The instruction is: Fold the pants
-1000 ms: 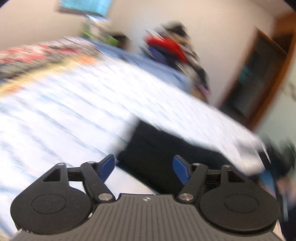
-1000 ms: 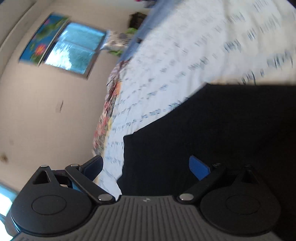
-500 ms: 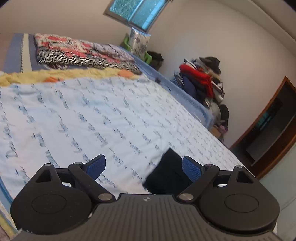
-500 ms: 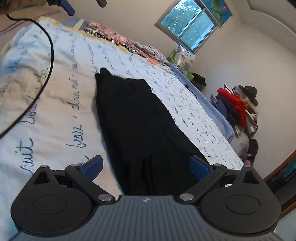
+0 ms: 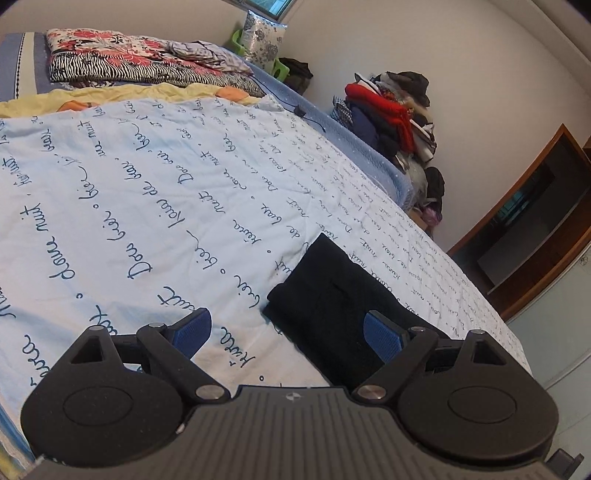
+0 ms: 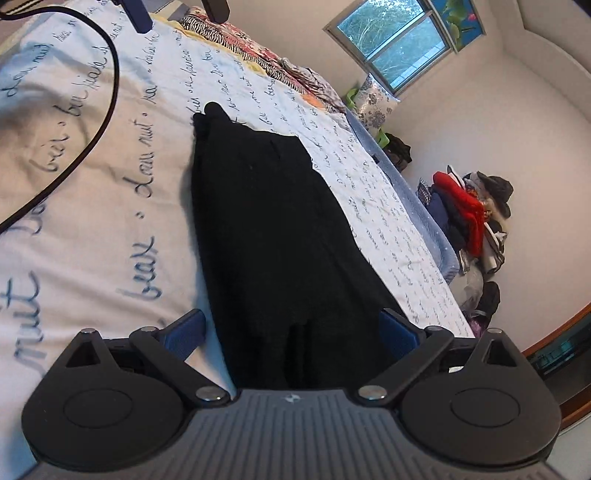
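Note:
Black pants (image 6: 269, 229) lie stretched out lengthwise on a light blue bed sheet (image 6: 92, 192) printed with dark script. My right gripper (image 6: 291, 334) is open over their near end, and the cloth runs between its blue pads without being pinched. At the far end, the left gripper's fingers (image 6: 138, 16) show at the top edge. In the left wrist view, my left gripper (image 5: 288, 332) is open wide just above the sheet (image 5: 147, 184). The pants' end (image 5: 332, 306) lies in front of its right pad, with nothing gripped.
A black cable (image 6: 107, 85) curves across the sheet left of the pants. Folded patterned blankets (image 5: 129, 62) and a pillow (image 5: 264, 40) sit at the head of the bed. A pile of clothes (image 5: 388, 110) stands by the wall, beside a wooden doorway (image 5: 535, 229).
Both views have gone from blurred swinging to steady. The left jaws have widened and the left gripper has sunk toward the pants' end. The right gripper has rolled level over the pants.

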Demonstrator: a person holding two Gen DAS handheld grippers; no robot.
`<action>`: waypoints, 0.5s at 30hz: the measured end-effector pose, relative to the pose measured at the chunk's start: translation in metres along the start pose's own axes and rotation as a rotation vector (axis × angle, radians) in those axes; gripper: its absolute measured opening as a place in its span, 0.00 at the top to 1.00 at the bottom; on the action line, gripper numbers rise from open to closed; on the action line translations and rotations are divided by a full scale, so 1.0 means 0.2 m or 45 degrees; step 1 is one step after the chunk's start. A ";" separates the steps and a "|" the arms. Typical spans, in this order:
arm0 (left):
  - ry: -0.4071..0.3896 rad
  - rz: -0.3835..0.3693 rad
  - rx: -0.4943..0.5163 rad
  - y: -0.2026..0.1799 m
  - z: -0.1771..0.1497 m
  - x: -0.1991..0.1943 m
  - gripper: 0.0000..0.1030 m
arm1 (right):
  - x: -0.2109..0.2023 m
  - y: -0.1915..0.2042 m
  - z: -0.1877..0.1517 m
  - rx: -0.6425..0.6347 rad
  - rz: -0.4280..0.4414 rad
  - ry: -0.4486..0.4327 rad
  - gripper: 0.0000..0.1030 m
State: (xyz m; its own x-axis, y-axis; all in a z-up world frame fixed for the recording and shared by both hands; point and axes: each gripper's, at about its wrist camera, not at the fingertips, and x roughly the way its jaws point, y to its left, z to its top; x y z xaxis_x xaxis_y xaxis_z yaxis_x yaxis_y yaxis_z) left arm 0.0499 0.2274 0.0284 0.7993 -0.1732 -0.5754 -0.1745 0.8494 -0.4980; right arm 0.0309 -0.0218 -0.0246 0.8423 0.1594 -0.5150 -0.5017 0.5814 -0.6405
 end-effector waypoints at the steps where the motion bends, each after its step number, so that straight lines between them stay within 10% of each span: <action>1: -0.002 -0.002 0.000 0.00 0.00 0.00 0.12 | 0.02 0.00 0.02 -0.013 -0.017 -0.006 0.03; 15: -0.037 0.037 -0.052 0.14 0.04 -0.10 0.12 | 0.36 0.24 0.47 -0.220 -0.096 -0.167 0.03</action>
State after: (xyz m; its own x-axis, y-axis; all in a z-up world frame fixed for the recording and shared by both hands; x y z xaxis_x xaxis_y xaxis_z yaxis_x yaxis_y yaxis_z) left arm 0.0342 0.2598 0.0311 0.8098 -0.1340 -0.5712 -0.2203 0.8329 -0.5077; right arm 0.0851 0.0931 -0.0383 0.8916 0.2295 -0.3904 -0.4529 0.4521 -0.7684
